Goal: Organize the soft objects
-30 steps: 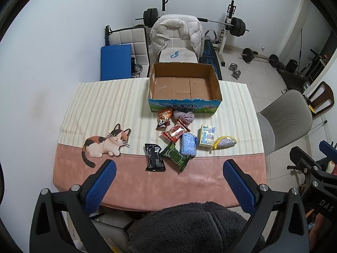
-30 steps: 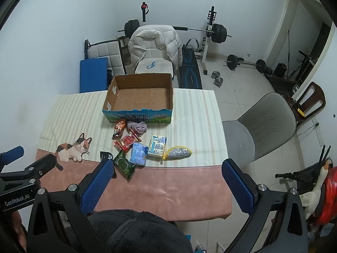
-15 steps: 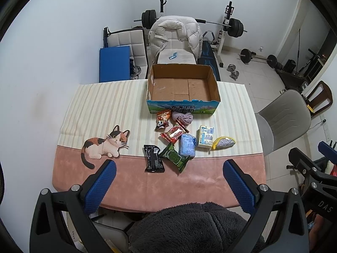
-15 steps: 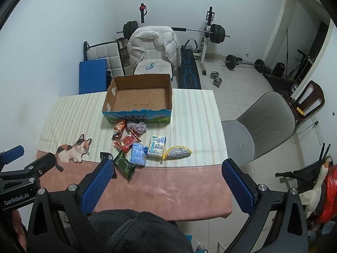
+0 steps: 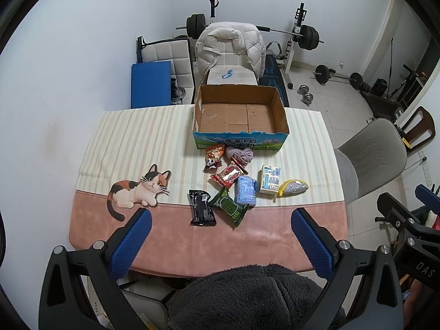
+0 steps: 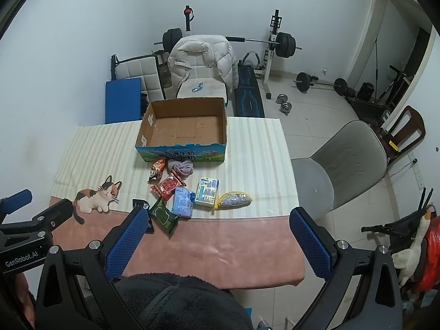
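Eight soft packets and pouches are seen scattered in a loose cluster just in front of the cardboard box [image 5: 239, 118], which is open-topped and shows nothing inside; none of the sorting is judged to have been started. A purple cloth bundle [image 5: 239, 155] and an orange snack bag [image 5: 214, 157] lie almost against the box's printed front wall. A red snack packet [image 5: 229, 175], a blue tissue pack [image 5: 245, 192], a white carton-like pack [image 5: 270, 183] and a silver pouch with yellow trim [image 5: 293, 188] are spread nearer the viewer. A green packet [image 5: 229, 205] and a black packet [image 5: 201, 208] lie closest, at the seam where the striped cloth meets the pink band.

Both grippers are held high and back from the table, probably so that the whole layout can be taken in. The left gripper [image 5: 220, 243] is carried with its jaws spread wide and nothing between them; the right gripper [image 6: 217, 243] is likewise wide and unloaded.

The table [image 5: 247, 244] is covered by a cloth printed with a calico cat [image 5: 137, 191]. Beyond it, a chair draped with a white padded jacket [image 5: 229, 44], a barbell rack, dumbbells on a tiled floor and a grey chair [image 5: 368, 159] are visible.
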Motion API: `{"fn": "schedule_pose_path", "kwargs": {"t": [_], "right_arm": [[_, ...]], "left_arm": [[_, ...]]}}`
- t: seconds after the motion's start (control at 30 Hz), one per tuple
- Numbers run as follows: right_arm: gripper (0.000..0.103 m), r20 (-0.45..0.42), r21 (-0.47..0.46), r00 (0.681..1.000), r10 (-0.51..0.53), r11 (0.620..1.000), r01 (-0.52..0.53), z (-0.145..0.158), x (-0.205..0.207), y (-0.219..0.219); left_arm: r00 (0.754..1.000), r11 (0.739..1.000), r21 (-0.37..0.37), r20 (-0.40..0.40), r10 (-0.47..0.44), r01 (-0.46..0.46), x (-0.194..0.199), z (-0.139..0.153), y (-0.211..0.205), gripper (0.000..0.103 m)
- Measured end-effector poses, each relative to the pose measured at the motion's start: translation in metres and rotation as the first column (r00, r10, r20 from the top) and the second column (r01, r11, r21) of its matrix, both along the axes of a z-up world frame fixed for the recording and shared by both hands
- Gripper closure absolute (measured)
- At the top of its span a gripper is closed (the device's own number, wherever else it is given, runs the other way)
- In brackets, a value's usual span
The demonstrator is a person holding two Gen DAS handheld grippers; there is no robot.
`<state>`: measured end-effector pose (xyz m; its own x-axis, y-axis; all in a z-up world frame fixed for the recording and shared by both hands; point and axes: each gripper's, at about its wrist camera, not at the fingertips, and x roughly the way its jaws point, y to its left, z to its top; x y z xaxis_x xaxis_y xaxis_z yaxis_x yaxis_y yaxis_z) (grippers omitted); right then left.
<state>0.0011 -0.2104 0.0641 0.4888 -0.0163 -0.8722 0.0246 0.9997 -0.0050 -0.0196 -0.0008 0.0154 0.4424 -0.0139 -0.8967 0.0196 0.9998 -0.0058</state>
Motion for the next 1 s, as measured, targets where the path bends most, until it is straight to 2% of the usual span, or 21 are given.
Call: {"fn": "schedule_pose_path", "kwargs": {"t": [0.33,0.5,0.57,0.67,0.77,0.83,0.9,1.0], "right_arm": [[0.000,0.002,0.013,1.000,-0.010,1.000,0.010,-0.004,0.005,-0.002],[0.000,-0.027,0.052,0.999,-0.020,0.998,0.022,-0.029,0.024,-0.008],[0.000,-0.057,0.083,0.998,-0.018,0.996,0.023,-0.054,0.041,-0.014],[0.000,-0.127,0.125,0.992,-0.016,0.992,0.033,-0.099,0.076,-0.019],[0.000,-0.206,0.168,0.979,-0.005,0.985,0.041,-0.159,0.114,-0.024],[0.000,-0.268,0.184,0.963,0.004,0.982,0.047,-0.201,0.140,-0.023],[0.000,-0.327,0.197,0.945,0.012,0.979,0.056,-0.243,0.163,-0.020],[0.000,-0.414,0.211,0.910,0.020,0.975,0.075,-0.310,0.197,-0.013]], "left_arm": [[1.000,1.000,0.003,-0.014,-0.013,0.013,0.007,-0.003,0.002,0.000],[0.997,0.991,0.112,0.012,-0.070,0.068,0.039,-0.024,-0.007,0.000],[0.998,0.988,0.141,-0.002,-0.068,0.067,0.062,-0.043,-0.004,0.000],[0.996,0.987,0.142,-0.056,-0.072,0.079,0.103,-0.084,0.002,0.000],[0.989,0.978,0.161,-0.087,-0.117,0.130,0.135,-0.125,0.001,0.000],[0.978,0.964,0.192,-0.127,-0.164,0.186,0.158,-0.159,-0.005,0.000],[0.959,0.942,0.221,-0.186,-0.212,0.251,0.178,-0.197,-0.013,0.000],[0.909,0.899,0.242,-0.300,-0.288,0.365,0.206,-0.260,-0.029,0.001]]}}
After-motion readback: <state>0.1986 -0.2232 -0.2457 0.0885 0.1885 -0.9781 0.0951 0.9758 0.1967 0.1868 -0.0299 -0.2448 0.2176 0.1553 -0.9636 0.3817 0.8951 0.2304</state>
